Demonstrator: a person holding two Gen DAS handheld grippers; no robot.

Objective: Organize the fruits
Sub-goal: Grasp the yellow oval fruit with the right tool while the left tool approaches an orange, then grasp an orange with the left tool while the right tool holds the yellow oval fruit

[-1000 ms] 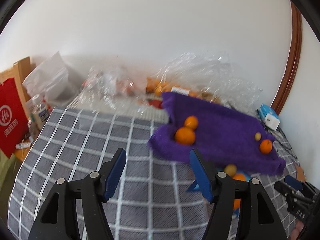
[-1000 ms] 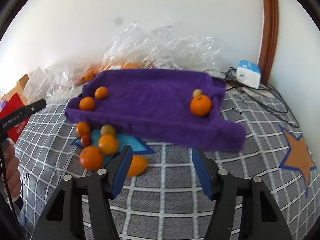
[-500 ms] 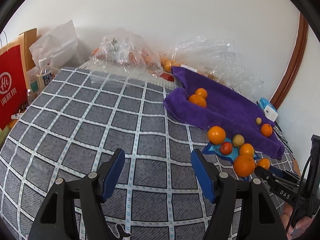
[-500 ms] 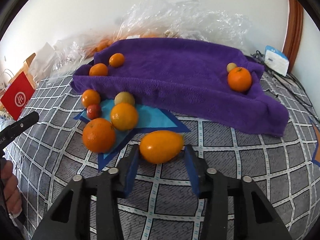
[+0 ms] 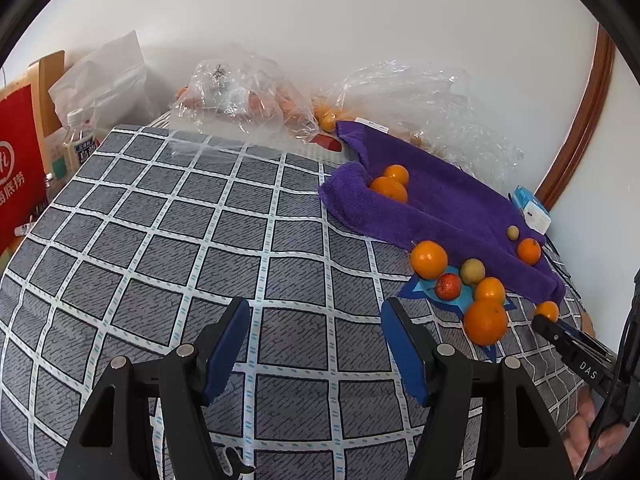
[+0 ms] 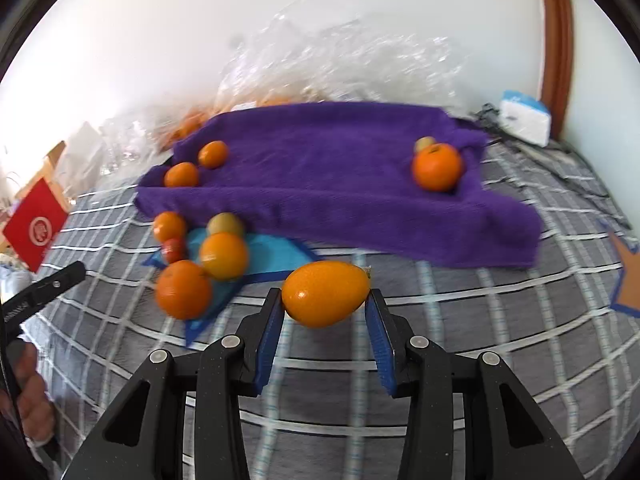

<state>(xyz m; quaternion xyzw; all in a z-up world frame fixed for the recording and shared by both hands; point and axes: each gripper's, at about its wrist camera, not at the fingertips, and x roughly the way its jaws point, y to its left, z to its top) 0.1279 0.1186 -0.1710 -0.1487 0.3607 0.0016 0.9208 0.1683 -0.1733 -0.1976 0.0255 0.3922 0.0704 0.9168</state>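
The right hand-held gripper (image 6: 325, 304) is clenched on an oval orange fruit (image 6: 325, 294), one blue pad (image 6: 270, 320) against each end. The fruit's long axis runs crosswise between the pads, level with the surface, and its stem end points toward the right-hand pad. It is held above the grey checked cover (image 6: 460, 332) (a bed, by the look of it), just beside the right tip of a blue star patch (image 6: 276, 256) in that cover.

On and around the blue star sits a cluster of fruit: a large orange (image 6: 183, 289) nearest the camera, a yellower orange (image 6: 223, 255) touching it, a small red fruit (image 6: 174, 250), a smaller orange (image 6: 169, 227) and a pale greenish round fruit (image 6: 226, 224) right against the edge of the purple towel (image 6: 340, 168). The towel lies farther in, toward the wall edge of the bed. Two oranges (image 6: 182, 174) rest at its left end, and one orange (image 6: 437, 167) with a small pale fruit (image 6: 425, 144) behind it rests at its right end.

The left hand-held gripper (image 5: 316, 320) is released, its pads wide apart with nothing between them, hovering over bare checked cover well to the left of the fruit cluster. Clear plastic bags (image 5: 244, 100) are heaped along the wall edge, and a red bag (image 5: 18, 168) and a bottle (image 5: 80, 140) stand off the left edge.
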